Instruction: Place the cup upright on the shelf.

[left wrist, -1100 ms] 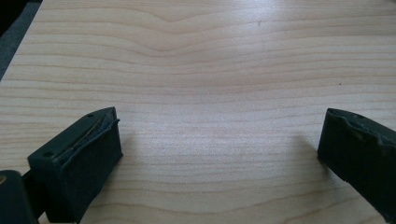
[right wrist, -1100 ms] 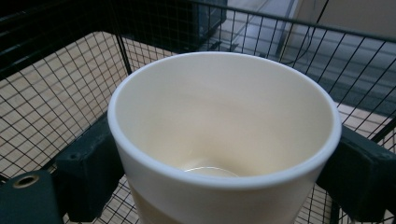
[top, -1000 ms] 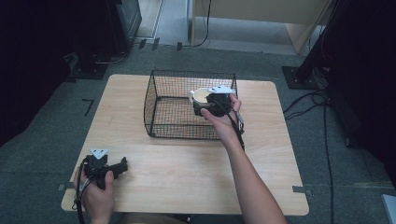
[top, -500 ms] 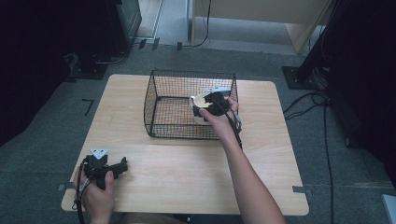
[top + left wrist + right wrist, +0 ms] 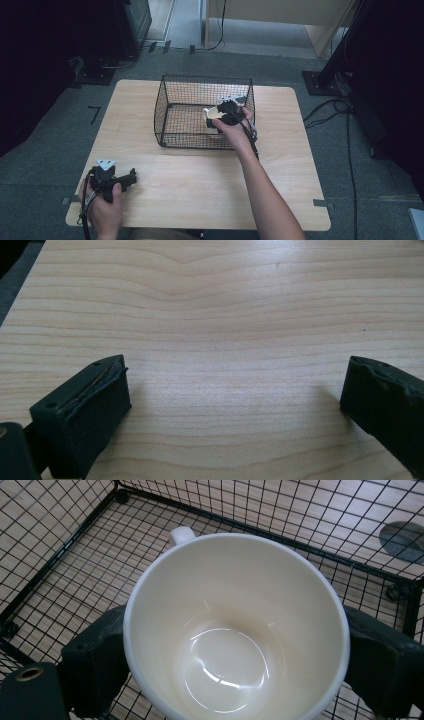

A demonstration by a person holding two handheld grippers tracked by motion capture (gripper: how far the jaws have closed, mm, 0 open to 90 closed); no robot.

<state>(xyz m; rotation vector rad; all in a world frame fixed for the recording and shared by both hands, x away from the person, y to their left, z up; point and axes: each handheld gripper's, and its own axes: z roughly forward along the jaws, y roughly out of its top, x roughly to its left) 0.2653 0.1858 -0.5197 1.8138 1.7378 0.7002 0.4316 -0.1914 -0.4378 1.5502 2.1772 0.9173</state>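
While my right tool (image 5: 235,645) clamps a white cup (image 5: 235,625) between its two black jaws, one on each side of the body, the cup sits inside the black wire basket (image 5: 172,117), at its right end. My right tool's view looks straight down into the cup's bare, glossy bowl, its small handle (image 5: 181,533) pointing away from me; the high view gives me just a pale sliver of cup (image 5: 212,114) beside my hand (image 5: 235,132). Mesh walls stand close around the cup. My left tool (image 5: 116,180) rests near the table's (image 5: 200,185) front left corner, jaws spread wide over bare wood, well apart from the basket.
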